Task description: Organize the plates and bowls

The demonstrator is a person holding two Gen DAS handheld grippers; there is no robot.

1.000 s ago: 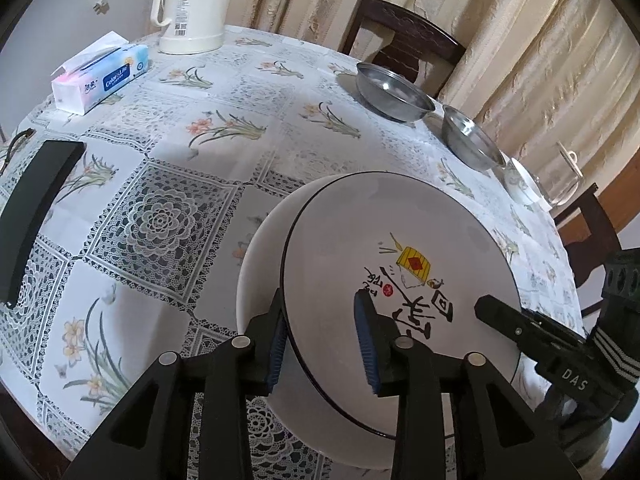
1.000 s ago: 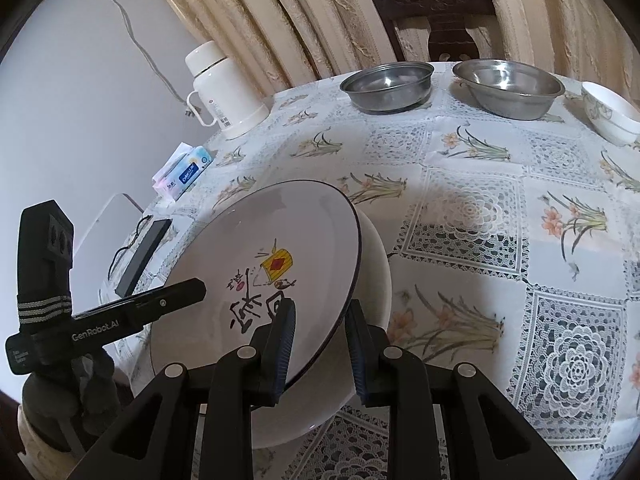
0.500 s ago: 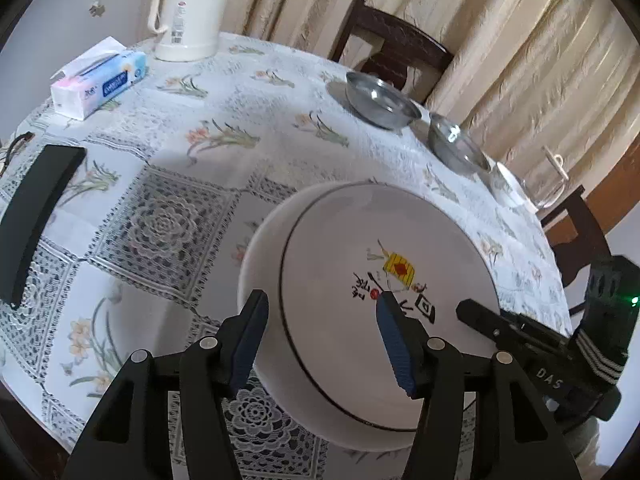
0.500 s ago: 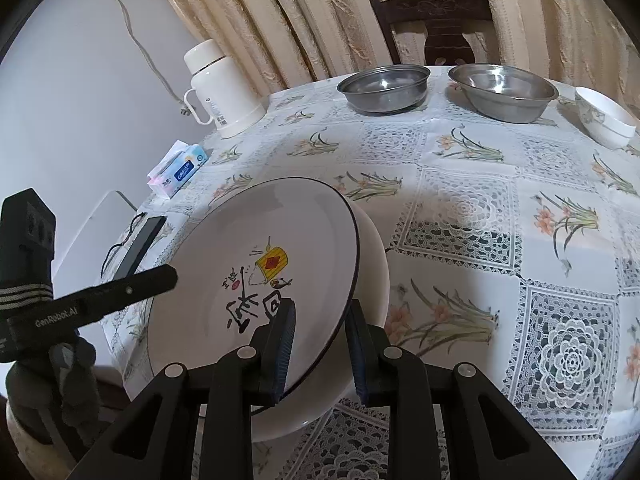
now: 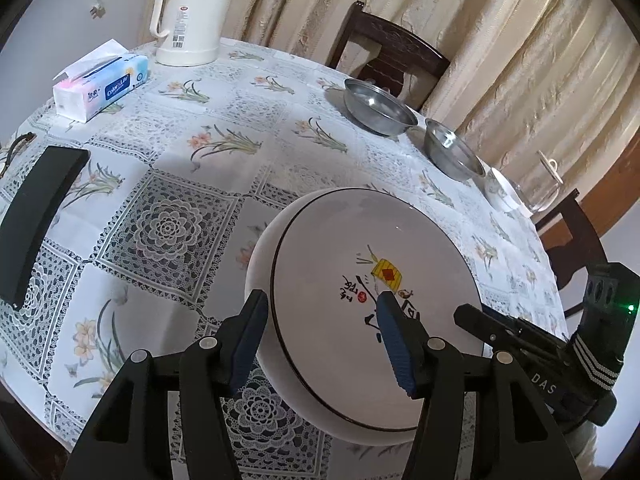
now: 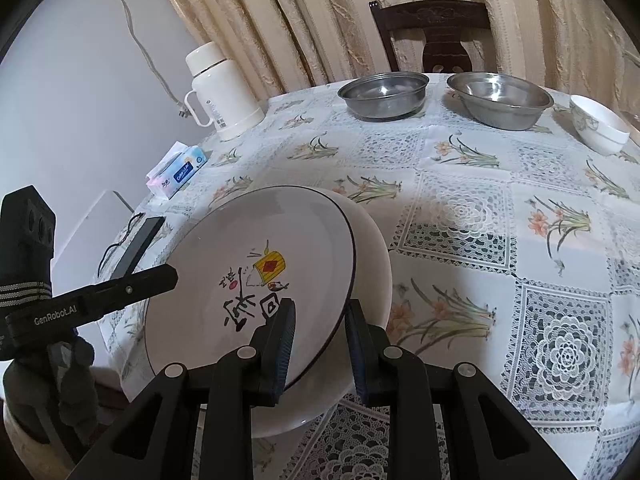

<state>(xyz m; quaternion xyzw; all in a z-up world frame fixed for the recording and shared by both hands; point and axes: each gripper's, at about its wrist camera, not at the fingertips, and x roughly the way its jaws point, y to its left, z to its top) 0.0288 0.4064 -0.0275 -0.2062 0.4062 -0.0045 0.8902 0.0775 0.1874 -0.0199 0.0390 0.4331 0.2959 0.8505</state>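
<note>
Plates and bowls sit on a round bench point(image 5: 208, 184) under a floral lace-print cloth. Largest item: painted plate point(image 5: 360, 248), black-rimmed, lower centre of both views, resting tilted on a plain white plate point(image 6: 376, 248) beneath it; the two touch and are offset, not nested.

Upper right of the left view: two steel bowls point(image 5: 378, 108) side by side, then a small white bowl point(image 6: 598, 130) with a printed pattern near the bench edge, well apart from the plates.

Handling, judged: ceramic, stiff, glazed and slippery, fairly heavy, chips if dropped. Rim is the only grip point; pinch it across the edge. Steel bowls light, tough, should nest.

Right gripper point(image 6: 320, 332): jaws closed onto the near rim of the painted plate, one pad on top, one under. Left gripper point(image 5: 320, 336): jaws spread wide, straddling the plate's left rim without touching it.

Writing: tissue pack point(image 5: 100, 84), upper left, reads "Color&Lite". Gripper bodies read "GenRobot.AI" and "DAS". Plate carries brush characters and a yellow-red emblem; not legible. Flask point(image 5: 190, 12) label too small.
</note>
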